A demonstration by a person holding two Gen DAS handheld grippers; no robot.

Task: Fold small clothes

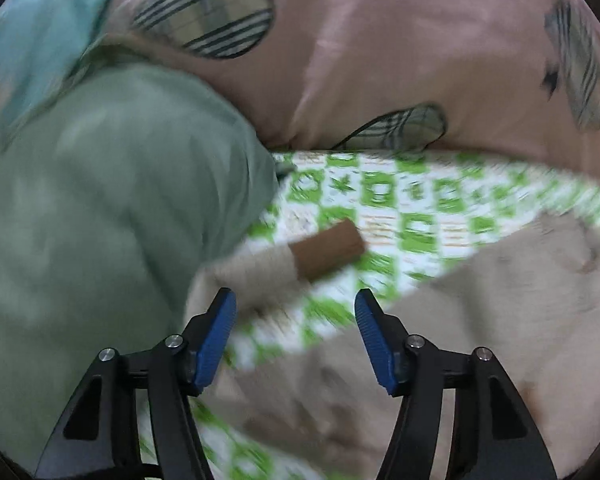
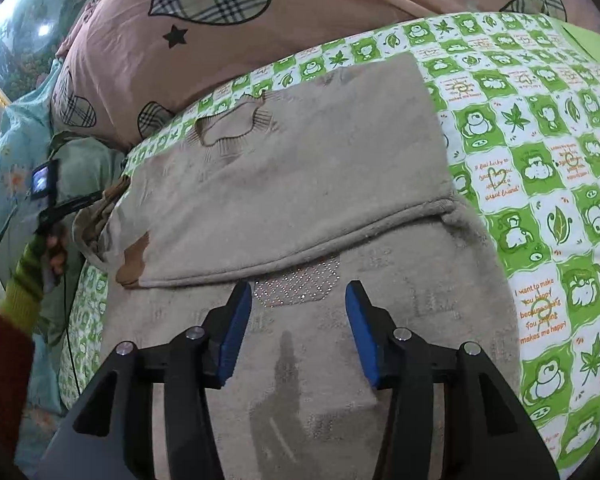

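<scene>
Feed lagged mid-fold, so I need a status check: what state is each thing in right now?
beige sweater: lying on the sheet, folded over itself once
brown-cuffed sleeve: stretched out on the sheet, nothing holding it
left gripper: jaws open, nothing between them
right gripper: jaws open over the sweater, nothing gripped
green-checked sheet: spread flat

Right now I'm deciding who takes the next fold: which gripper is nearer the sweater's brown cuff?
Left. The left gripper hangs open just short of the brown cuff. The right gripper is open over the sweater body, well away from it.
</scene>
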